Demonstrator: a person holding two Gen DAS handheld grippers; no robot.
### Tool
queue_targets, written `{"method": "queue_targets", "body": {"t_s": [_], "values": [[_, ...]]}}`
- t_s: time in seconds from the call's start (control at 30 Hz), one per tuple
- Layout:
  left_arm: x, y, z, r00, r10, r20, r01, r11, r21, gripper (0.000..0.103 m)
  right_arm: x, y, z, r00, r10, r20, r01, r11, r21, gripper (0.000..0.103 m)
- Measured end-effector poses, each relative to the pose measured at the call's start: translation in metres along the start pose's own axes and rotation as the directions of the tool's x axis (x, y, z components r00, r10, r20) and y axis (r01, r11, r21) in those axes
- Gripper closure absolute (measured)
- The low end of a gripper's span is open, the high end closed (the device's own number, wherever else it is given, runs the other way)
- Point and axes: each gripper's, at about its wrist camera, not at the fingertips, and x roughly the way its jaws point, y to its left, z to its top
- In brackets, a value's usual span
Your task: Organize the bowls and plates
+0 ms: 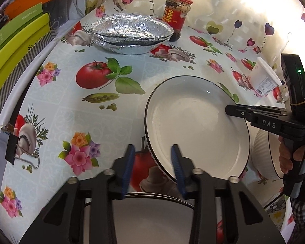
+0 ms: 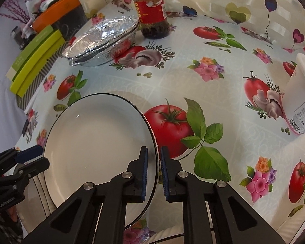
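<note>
Right tool [image 2: 153,172] pinching white plate [image 2: 95,142] rim; left tool [image 1: 152,168] half-spread astride opposite rim.

Left hand-held gripper [image 1: 152,168]: black linkage arms, silver pivot screws, ribbed blue pads. Right hand-held gripper [image 2: 153,172]: same build; black body lettered "DAS", green indicator light, yellow rubber band round handle. Checked sleeve [image 1: 301,209], near right

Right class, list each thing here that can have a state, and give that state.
White plate: tilted, rim pinched on two sides.
Right gripper: shut on the plate's rim.
Left gripper: astride the opposite rim; contact unclear.
Foil trays: stacked, nested.
Jar: upright, lid on.
White cup: tilted in this view, lidded.
</note>
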Motion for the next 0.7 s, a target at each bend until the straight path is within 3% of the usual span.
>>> {"method": "queue_targets", "body": {"t_s": [0.17,0.7], "values": [[0.0062,-0.0033,-0.0025,1.0,-0.002,-0.02,0.003,1.0,0.009,0.085,0.0009,-0.0003,-0.0002,1.0,0.013,-0.004,-0.013,1.0,0.011,0.09],[0.0068,-0.0019,-0.0014,1.0,-0.001,-0.012,0.001,1.0,-0.001,0.086,0.0013,-0.0016,0.0001,1.0,0.013,-0.008,-0.012,0.999,0.04,0.09]]}}
